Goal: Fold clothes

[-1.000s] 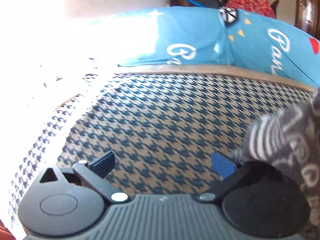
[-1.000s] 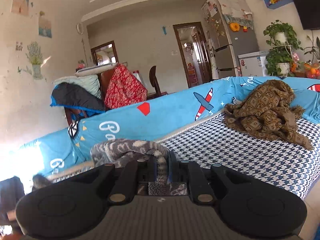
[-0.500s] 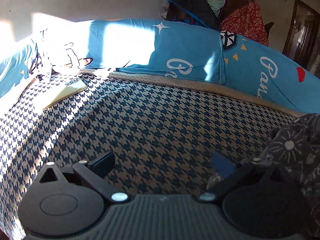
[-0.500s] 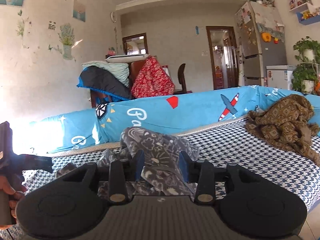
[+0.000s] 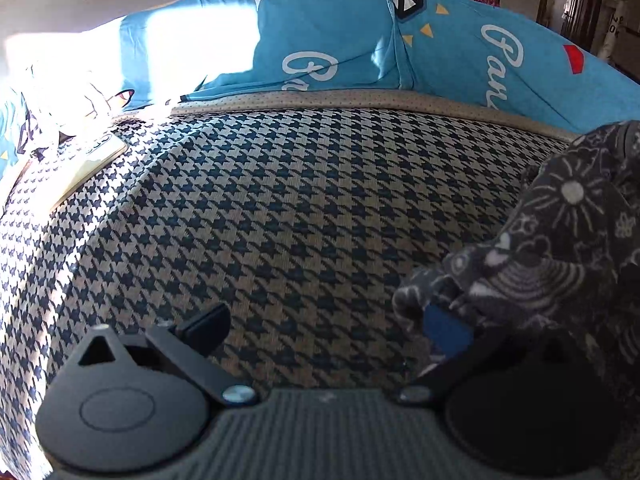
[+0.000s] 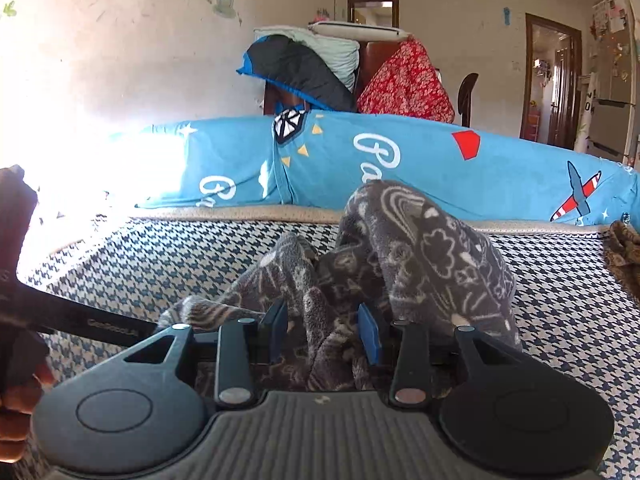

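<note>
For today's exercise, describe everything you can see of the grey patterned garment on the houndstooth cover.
The grey patterned garment looks like soft fleece, dark grey with pale doodles of clouds, suns and rainbows. It lies crumpled in a humped heap on the houndstooth cover, unfolded. A fold of it runs between the fingers of the right gripper, whose jaws are opening. In the left wrist view its edge drapes over one finger of the wide-open left gripper.

Sunlight burns out the upper left of both wrist views, washing away the end of the blue sofa cover (image 5: 332, 40) and a flat pale object (image 5: 86, 164) on the houndstooth cushion (image 5: 280, 208). The grey patterned fleece garment (image 5: 568, 232) runs off the right edge, draping over the left gripper's right finger (image 5: 446, 330). A brown garment (image 6: 626, 252) is cut by the right edge.
</note>
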### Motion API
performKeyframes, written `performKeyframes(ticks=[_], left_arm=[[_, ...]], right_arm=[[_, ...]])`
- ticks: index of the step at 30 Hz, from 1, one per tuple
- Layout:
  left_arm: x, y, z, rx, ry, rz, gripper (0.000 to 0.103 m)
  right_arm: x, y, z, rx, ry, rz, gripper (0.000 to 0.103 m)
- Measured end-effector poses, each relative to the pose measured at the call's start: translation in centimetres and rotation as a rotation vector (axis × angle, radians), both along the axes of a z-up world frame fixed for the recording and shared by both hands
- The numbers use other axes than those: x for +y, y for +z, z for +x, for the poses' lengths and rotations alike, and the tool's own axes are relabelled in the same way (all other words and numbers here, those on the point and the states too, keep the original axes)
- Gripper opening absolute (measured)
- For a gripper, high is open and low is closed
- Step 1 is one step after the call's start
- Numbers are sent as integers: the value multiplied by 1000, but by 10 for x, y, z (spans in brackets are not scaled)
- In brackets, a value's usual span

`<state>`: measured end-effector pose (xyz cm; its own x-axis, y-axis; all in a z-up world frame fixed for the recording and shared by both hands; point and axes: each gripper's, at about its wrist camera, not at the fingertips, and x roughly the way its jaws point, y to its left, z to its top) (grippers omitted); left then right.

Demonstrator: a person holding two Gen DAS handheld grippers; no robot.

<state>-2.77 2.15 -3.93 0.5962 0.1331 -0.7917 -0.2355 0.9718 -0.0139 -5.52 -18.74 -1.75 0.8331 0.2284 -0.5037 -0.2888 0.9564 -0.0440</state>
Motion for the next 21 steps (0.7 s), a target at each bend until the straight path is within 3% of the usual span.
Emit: performKeyframes(ticks=[2, 5, 6, 8, 15, 21], left_arm=[[4, 5, -2, -19, 12, -19, 103], [9, 13, -7, -57, 34, -45, 103], [11, 16, -8, -72, 40, -51, 103], [12, 22, -12, -105, 41, -56, 103], [5, 36, -23, -189, -32, -91, 103], [-2, 39, -30, -230, -102, -150, 103]], right_arm=[[4, -7, 5, 6, 5, -30, 52], [10, -16, 11, 11, 12, -78, 51], [12, -18, 11, 19, 16, -92, 47], [11, -17, 8, 30, 27, -80, 19], [4, -10, -14, 49, 87, 1, 15], [19, -12, -43, 74, 210, 11, 14]])
